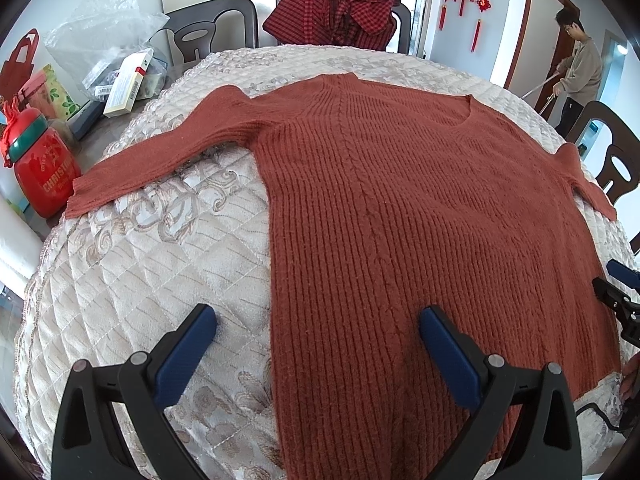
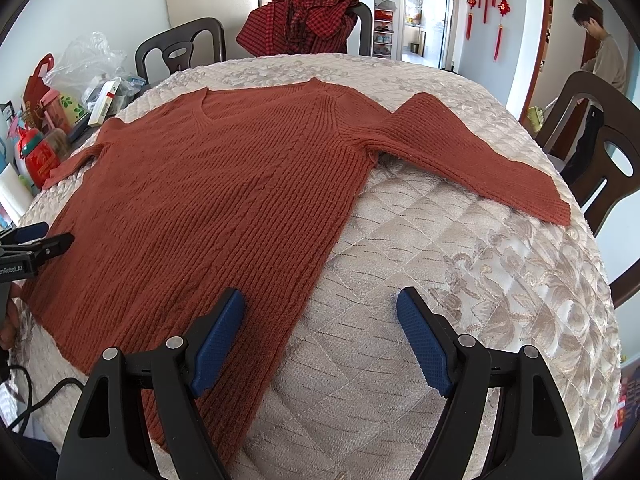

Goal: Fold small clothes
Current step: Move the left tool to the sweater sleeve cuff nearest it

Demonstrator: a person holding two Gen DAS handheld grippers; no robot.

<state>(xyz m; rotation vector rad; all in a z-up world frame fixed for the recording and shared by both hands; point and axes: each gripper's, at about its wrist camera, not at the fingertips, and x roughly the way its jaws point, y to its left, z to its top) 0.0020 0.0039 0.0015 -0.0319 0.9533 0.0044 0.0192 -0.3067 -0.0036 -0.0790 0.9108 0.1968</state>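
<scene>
Rust-red knit sweater [image 1: 400,208] lies flat, sleeves spread, on the quilted desk [image 1: 160,248]. Only the left view shows its left cuff beside a red jar [image 1: 44,176]; only the right view shows bare quilt past the right cuff. Left tongs [image 1: 318,326] and right tongs [image 2: 320,308] gape wide over the hem corners.

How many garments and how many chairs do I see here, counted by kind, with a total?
Knitted sweaters, rust-red, spread flat on the quilted table cover: 1, the sweater
Checked red garments hung over a chair back: 1, the checked garment
Dark chairs around the table: 3, far left, far middle, right
Total: 5
</scene>
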